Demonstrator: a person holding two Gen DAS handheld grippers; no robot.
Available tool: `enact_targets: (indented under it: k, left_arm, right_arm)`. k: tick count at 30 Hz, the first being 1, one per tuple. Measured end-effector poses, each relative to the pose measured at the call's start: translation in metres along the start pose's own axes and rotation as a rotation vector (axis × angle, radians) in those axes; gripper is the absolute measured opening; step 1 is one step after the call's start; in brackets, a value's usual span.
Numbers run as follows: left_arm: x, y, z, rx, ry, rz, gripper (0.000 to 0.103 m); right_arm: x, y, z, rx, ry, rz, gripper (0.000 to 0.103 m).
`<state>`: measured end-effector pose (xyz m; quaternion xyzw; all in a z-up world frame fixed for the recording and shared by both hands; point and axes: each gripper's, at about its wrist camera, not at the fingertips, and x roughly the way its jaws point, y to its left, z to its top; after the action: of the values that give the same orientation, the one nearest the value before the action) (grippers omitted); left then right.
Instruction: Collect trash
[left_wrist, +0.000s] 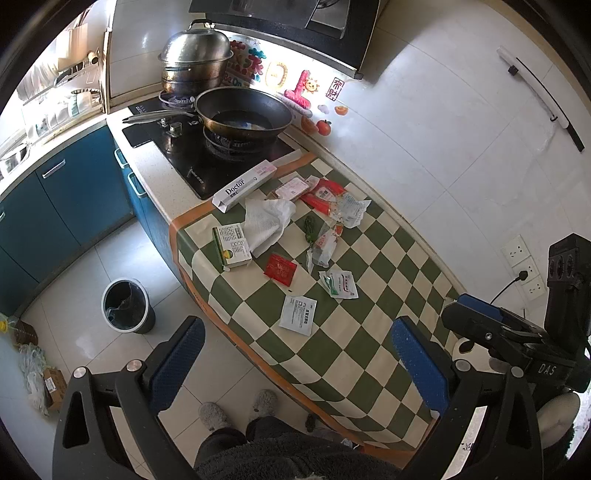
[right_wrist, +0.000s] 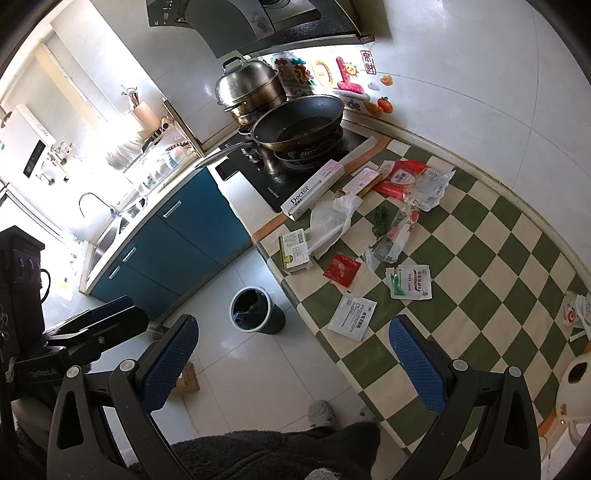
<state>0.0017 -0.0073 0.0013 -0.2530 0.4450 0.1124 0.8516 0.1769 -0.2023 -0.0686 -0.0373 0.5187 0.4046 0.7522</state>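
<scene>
Trash lies scattered on the green-and-cream checkered cloth (left_wrist: 354, 354) on the counter: a white sachet (left_wrist: 298, 314), a green-printed sachet (left_wrist: 340, 283), a red packet (left_wrist: 280, 269), a crumpled tissue (left_wrist: 267, 221), a small green-and-white box (left_wrist: 232, 245), a long "Doctor" box (left_wrist: 243, 184) and several wrappers (left_wrist: 332, 199). A dark trash bin (left_wrist: 127, 306) stands on the floor left of the counter; it also shows in the right wrist view (right_wrist: 255, 310). My left gripper (left_wrist: 295, 365) is open and empty, above the counter's near edge. My right gripper (right_wrist: 293, 363) is open and empty, near the white sachet (right_wrist: 352, 317).
A wok (left_wrist: 243, 114) and a steel steamer pot (left_wrist: 195, 62) sit on the black stove behind the trash. Blue cabinets (left_wrist: 55, 206) line the left. A cardboard box and bags (left_wrist: 44, 376) lie on the floor. The person's slippers (left_wrist: 236, 408) are below. A white appliance (right_wrist: 576, 380) stands at right.
</scene>
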Motion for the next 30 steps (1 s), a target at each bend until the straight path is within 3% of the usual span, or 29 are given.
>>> enact_targets:
  k: [14,16,19,21,23,30]
  left_arm:
    - [-0.002,0.0,0.0,0.007,-0.001,0.009,0.103]
    - [0.004,0.002,0.004,0.039,-0.021,0.096,0.103]
    - [0.024,0.011,0.017,0.118,-0.063,0.317,0.103]
    - [0.042,0.02,0.027,0.144,-0.069,0.407,0.103]
    - [0.065,0.034,0.038,0.166,-0.051,0.446,0.103]
    - [0.163,0.057,0.092,0.293,0.071,0.531,0.103]
  right_arm:
    - [0.001,-0.001,0.001,0.012,-0.007,-0.009,0.103]
    - [0.003,-0.003,0.002,0.031,-0.019,-0.038,0.103]
    - [0.013,-0.01,0.005,0.09,-0.039,-0.124,0.103]
    - [0.024,-0.02,0.006,0.133,-0.061,-0.193,0.103]
    - [0.045,-0.036,0.009,0.182,-0.074,-0.263,0.103]
    - [0.131,-0.116,0.037,0.389,-0.015,-0.364,0.103]
